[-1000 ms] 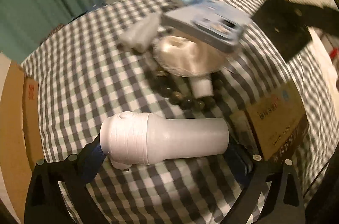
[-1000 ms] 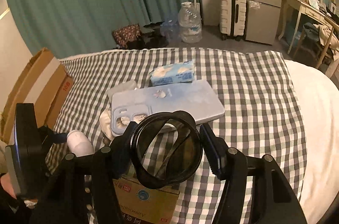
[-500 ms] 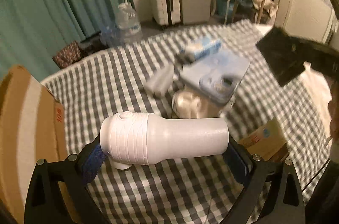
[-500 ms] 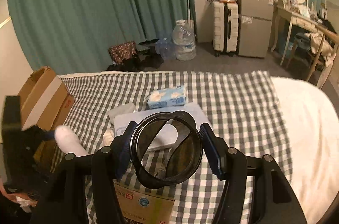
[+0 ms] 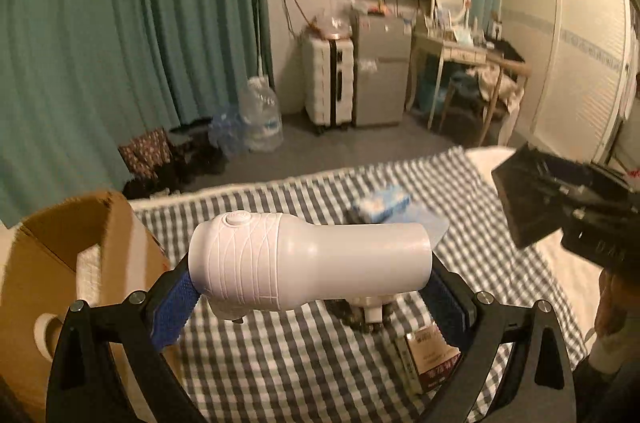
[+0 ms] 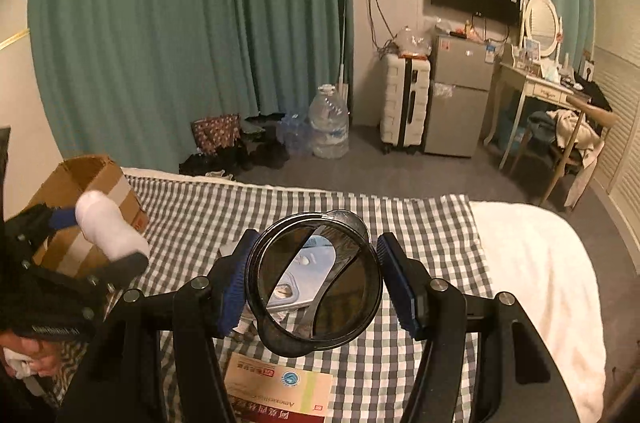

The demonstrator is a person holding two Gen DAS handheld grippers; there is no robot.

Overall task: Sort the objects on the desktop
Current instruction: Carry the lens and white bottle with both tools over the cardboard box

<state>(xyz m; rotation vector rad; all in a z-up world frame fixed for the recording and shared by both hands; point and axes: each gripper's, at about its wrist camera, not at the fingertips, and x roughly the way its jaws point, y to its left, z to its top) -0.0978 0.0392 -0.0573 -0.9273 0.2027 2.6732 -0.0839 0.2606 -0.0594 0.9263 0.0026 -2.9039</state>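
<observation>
My left gripper [image 5: 310, 289] is shut on a white handheld device [image 5: 308, 261], held crosswise above the checked cloth [image 5: 280, 363]. In the right wrist view that device [image 6: 108, 229] shows at the left, in front of an open cardboard box [image 6: 86, 179]. My right gripper [image 6: 314, 285] is shut on a dark transparent round lid [image 6: 314, 283], held upright over the cloth [image 6: 424, 223]. Below lie a pale blue case [image 6: 308, 263], a tissue pack [image 5: 382, 205] and a small printed carton [image 6: 278, 391]. The right gripper body [image 5: 568, 207] appears at the right of the left wrist view.
The open cardboard box [image 5: 68, 263] stands at the left edge of the cloth. A white duvet [image 6: 540, 283] lies to the right. Beyond the bed are a water jug [image 6: 328, 127], a white suitcase [image 6: 404, 103], a small fridge [image 6: 460, 95] and green curtains [image 6: 160, 43].
Both grippers have risen and tilted up, so the room beyond the bed now fills the views. The white device and the lid stay gripped. The left gripper has come closer to the cardboard box.
</observation>
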